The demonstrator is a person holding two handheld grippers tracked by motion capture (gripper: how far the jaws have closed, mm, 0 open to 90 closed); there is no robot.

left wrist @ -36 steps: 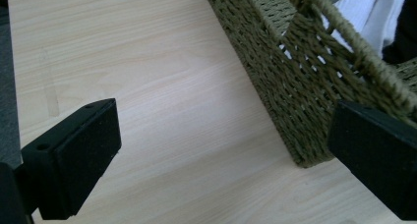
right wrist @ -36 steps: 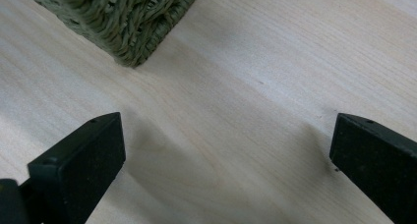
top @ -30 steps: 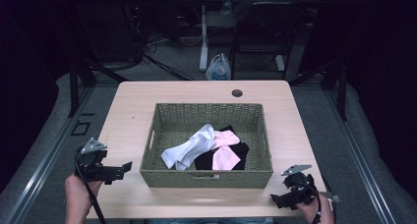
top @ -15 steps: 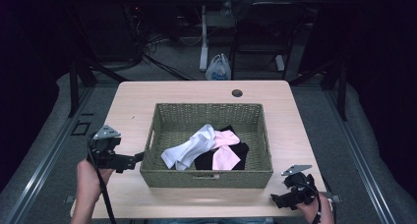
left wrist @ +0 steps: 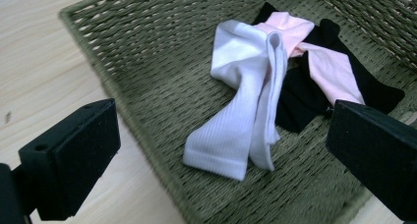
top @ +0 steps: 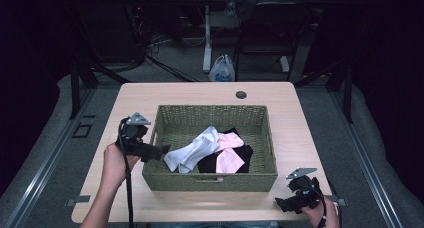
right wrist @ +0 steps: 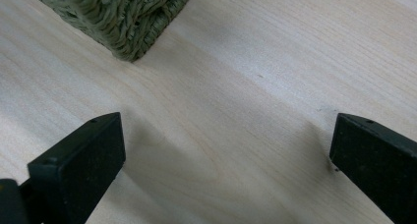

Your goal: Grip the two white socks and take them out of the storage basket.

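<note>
Over the last sec the left gripper (top: 159,150) has come up off the worktop (top: 200,90) edge and in over the left wall of the basket (top: 210,175); it sat lower and further out a sec ago. Right gripper (top: 281,205) hasn't shifted, parked at the near right corner of the worktop. Socks haven't moved either. Reads as the start of a reach for the socks w/ the left hand, nothing picked yet.

Left fingers (left wrist: 74,160): spread wide, empty, touching nothing. In the left gripper view they frame the white socks (left wrist: 246,116), which lie draped on the basket floor, toe end nearest the gripper, upper part overlapping the pink socks (left wrist: 329,69) and black socks (left wrist: 300,98) behind. White pair is prob the first target, being closest and on top.

Right fingers (right wrist: 78,170): also wide, empty, hovering just above bare wood, basket corner (right wrist: 128,22) up ahead.
</note>
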